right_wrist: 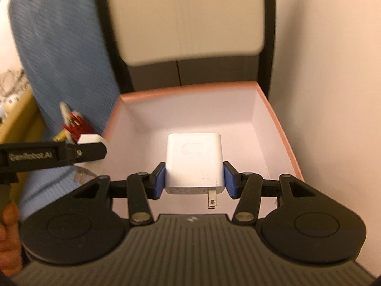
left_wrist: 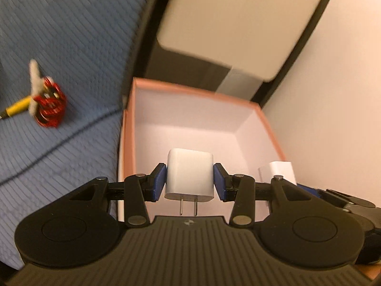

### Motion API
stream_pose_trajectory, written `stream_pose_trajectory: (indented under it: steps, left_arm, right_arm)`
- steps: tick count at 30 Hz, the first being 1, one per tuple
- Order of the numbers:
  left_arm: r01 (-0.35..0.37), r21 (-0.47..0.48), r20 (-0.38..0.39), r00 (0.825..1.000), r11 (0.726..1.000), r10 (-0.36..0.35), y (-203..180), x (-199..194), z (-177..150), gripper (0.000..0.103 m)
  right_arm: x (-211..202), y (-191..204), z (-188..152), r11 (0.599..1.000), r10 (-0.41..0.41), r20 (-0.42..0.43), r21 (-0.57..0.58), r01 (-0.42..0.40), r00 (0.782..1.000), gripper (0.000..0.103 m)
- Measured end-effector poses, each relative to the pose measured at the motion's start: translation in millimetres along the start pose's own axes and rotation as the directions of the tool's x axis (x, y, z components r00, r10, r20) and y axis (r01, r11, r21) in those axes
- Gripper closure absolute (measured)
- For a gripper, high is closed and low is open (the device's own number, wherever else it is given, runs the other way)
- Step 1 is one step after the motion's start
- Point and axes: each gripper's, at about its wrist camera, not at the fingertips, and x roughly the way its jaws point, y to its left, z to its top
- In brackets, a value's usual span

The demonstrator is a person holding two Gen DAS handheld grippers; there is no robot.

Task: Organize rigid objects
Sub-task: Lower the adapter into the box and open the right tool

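My left gripper [left_wrist: 189, 182] is shut on a small white plug charger [left_wrist: 189, 174], its two prongs pointing back at the camera. It hangs over the near left part of a pink-rimmed box [left_wrist: 190, 90] with a white inside. My right gripper [right_wrist: 194, 177] is shut on a larger white charger [right_wrist: 194, 159] with one folded prong showing, held above the middle of the same box [right_wrist: 190, 90]. The right-hand charger [left_wrist: 282, 170] also shows at the right of the left wrist view. The left gripper's arm [right_wrist: 78, 153] and its charger [right_wrist: 91, 140] show at the left of the right wrist view.
A red-and-white trinket [left_wrist: 48, 109] with a yellow piece [left_wrist: 16, 108] lies on the blue bedspread [left_wrist: 59, 47] left of the box. A cream padded headboard [right_wrist: 185, 16] in a dark frame rises behind the box. A pale wall [right_wrist: 333, 71] runs along the right.
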Motion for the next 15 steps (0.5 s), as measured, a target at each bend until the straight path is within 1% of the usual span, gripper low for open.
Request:
stream_pose_trajectory:
  steps: [4,8,13,15]
  left_arm:
    - [-0.013,0.026,-0.056,0.998,1.000,0.015,-8.2,28.3,-13.6,0.054]
    - [-0.026,0.033,-0.093,0.995,0.999,0.029,-7.4,46.6,-19.0,0.054]
    - [-0.038,0.026,-0.125,0.991,0.999,0.041,0.3,55.0,-22.1,0.054]
    - [-0.031,0.030,-0.126,0.991,0.999,0.035,2.1,53.1,-22.1,0.052]
  right_arm:
    - [30.8,-16.5,-20.8,1.000,-0.006,-0.082,0.019,0.008,0.997,0.050]
    - [53.6,-26.0,-38.0,0.999,-0.012,-0.147,0.035,0.017,0.989,0.050]
    - [72.1,-28.4,-47.2,0.999,-0.017,-0.188,0.040,0.024,0.982,0.050]
    - [73.9,-28.7,-48.8,0.998,-0.013,-0.201,0.050,0.024,0.980,0.050]
